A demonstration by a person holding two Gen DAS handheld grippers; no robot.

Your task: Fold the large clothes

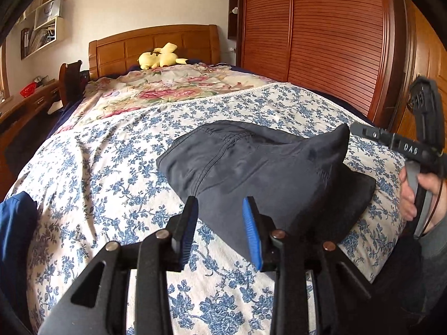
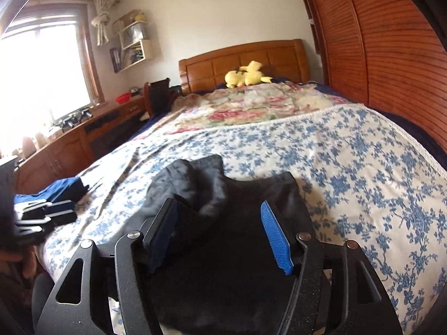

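Note:
A dark grey garment [image 1: 251,164] lies partly folded on the blue-flowered bedspread [image 1: 111,167]; its right corner stands up in a peak. My left gripper [image 1: 220,212] is open, its jaws around the garment's near edge. My right gripper [image 2: 218,217] is open low over the same dark garment [image 2: 195,187], which bunches up between and beyond its blue pads [image 2: 276,240]. The right gripper's handle and the hand on it show in the left wrist view [image 1: 419,153], at the garment's right side.
A blue folded cloth [image 2: 58,189] lies at the bed's left edge, also in the left wrist view [image 1: 14,229]. A yellow plush toy [image 1: 159,58] sits at the wooden headboard. A wooden wardrobe [image 1: 321,33] runs along the right; a desk [image 2: 83,136] stands left.

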